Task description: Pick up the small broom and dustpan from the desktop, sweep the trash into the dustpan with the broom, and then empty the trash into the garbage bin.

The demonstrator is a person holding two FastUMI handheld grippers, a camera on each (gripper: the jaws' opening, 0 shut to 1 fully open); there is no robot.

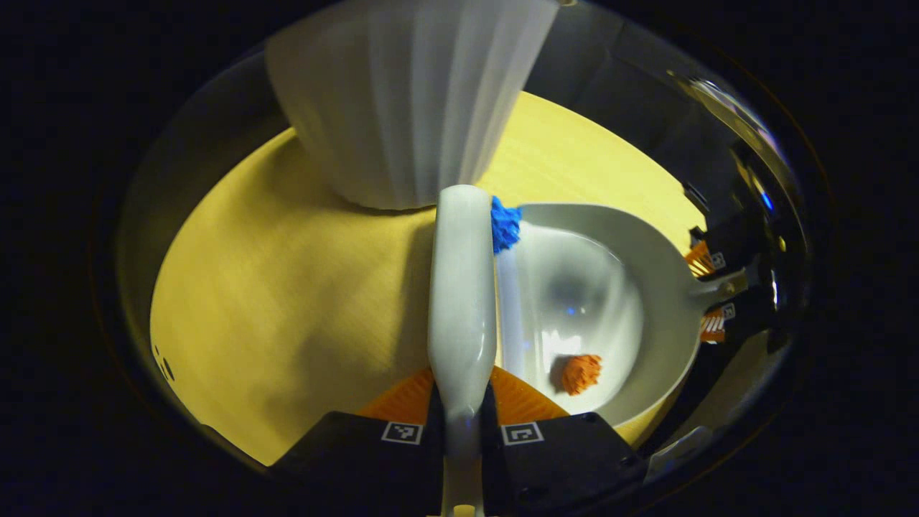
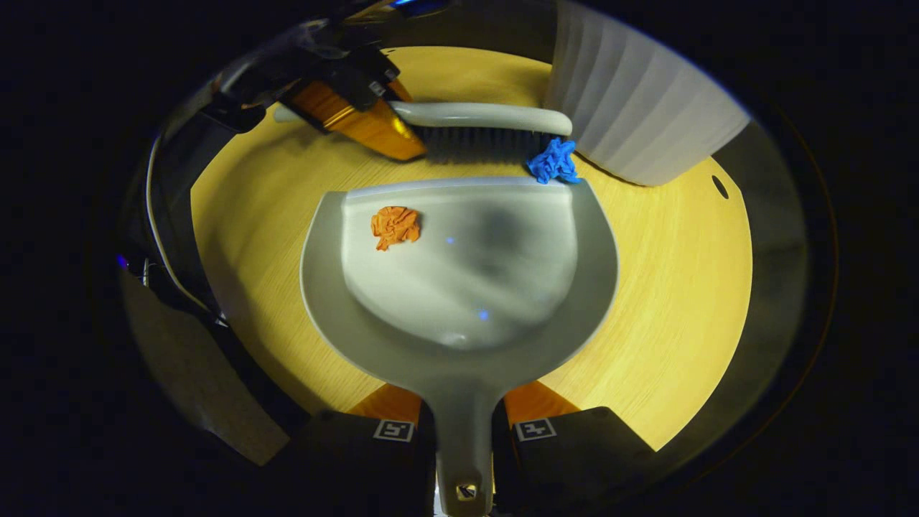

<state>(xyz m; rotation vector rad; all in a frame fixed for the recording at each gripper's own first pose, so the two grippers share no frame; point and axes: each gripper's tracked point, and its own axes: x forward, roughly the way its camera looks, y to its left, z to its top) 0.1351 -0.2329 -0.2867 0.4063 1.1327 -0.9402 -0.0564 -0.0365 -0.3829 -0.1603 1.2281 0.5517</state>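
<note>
Pale ribbed plastic makes up the garbage bin (image 2: 639, 108), the biggest thing here; it stands on the yellow wooden desktop (image 2: 682, 287) just past the broom's far end, and it looks light enough to tip if I knock it, so I would empty over its rim rather than lean on it.

Next in size is the dustpan (image 2: 459, 287), stiff grey plastic, smooth and probably slick inside. Its front lip lies flat on the desktop and my right gripper (image 2: 463, 431) pinches its narrow handle from both sides, which seems the right hold: the pan should weigh little, but I must keep it level when it lifts.

The broom (image 1: 462, 287) is a rigid pale handle with dark, springy bristles. My left gripper (image 1: 459, 431) is clamped on the handle's near end. It lies along the pan's lip.

Smallest are the scraps. The orange crumpled wad (image 2: 395, 226) sits inside the pan. The blue wad (image 2: 553, 161) rests at the lip's corner, against the bristles, close to the bin. Both look like paper: weightless, soft, prone to roll or blow away, so a short gentle stroke should do.
</note>
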